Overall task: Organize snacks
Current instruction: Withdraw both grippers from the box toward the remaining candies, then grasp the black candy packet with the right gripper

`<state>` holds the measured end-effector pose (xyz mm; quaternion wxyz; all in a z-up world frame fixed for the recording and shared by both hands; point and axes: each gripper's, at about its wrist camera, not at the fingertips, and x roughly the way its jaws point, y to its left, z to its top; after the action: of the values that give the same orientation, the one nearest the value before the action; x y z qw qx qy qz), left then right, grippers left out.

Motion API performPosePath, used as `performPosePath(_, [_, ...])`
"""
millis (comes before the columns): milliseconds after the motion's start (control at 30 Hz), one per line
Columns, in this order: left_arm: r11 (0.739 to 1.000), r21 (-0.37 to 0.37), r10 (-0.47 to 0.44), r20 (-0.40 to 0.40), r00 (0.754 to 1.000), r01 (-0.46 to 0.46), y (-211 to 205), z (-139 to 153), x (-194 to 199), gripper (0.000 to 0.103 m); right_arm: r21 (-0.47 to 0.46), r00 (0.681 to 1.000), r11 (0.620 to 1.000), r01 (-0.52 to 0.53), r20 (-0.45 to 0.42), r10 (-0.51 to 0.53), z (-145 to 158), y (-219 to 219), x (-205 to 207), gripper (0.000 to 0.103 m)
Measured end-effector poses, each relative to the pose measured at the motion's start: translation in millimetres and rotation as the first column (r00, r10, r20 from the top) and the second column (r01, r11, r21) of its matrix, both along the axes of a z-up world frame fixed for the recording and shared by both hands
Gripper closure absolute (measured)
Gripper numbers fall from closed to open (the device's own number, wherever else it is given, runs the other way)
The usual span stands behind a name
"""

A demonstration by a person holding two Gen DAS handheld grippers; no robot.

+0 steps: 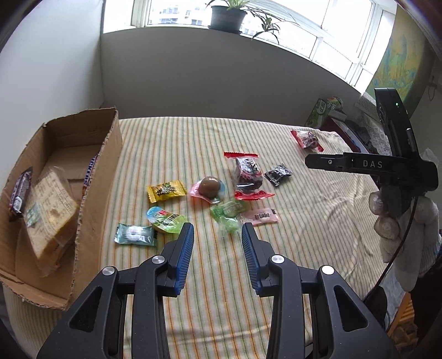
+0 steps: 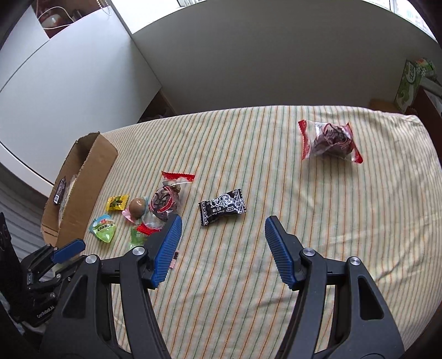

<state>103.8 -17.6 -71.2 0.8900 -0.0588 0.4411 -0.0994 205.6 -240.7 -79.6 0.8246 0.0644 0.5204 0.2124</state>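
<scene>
Several wrapped snacks lie on a striped cloth (image 1: pixel 304 221). A yellow packet (image 1: pixel 166 190), a brown ball sweet (image 1: pixel 209 185), a red-ended date bag (image 1: pixel 247 172), a black packet (image 1: pixel 278 174), green sweets (image 1: pixel 228 214), a pink packet (image 1: pixel 259 216) and a teal mint (image 1: pixel 134 234) cluster mid-table. A second date bag (image 2: pixel 330 142) lies far right. The cardboard box (image 1: pixel 91 210) at left holds a bread pack (image 1: pixel 47 210) and a dark bar (image 1: pixel 20 193). My left gripper (image 1: pixel 217 237) is open and empty just before the green sweets. My right gripper (image 2: pixel 223 234) is open and empty just before the black packet (image 2: pixel 222 210).
A wall and a windowsill with a potted plant (image 1: pixel 228 15) stand behind the table. A green carton (image 1: pixel 323 110) and clutter sit past the far right corner. The right hand's gripper body (image 1: pixel 386 165) hangs over the table's right side.
</scene>
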Motion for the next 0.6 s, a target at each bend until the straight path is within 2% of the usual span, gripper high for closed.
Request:
performPosePath(133, [1.0,-0.003,-0.015,-0.025,1.0,0.015,-4.1,-10.8,4.5,0.069,0.024,0.999,0.999,-0.022,-0.047,0.023,-11.9,7.5,4.8,0.038])
performPosePath(300, [0.999,-0.005,-0.041,-0.044,0.998,0.041,-8.5,-20.9,10.7,0.069,0.012,0.996,0.999,-0.037,-0.082,0.038,-22.1,22.2,13.3,0.051])
performPosePath(600, [0.997,0.008,-0.073,-0.082,0.994,0.074,-17.4,-37.2,26.5,0.069,-0.027,0.994,0.999,-0.026,-0.105,0.023,-36.9,42.6,37.5,0.052])
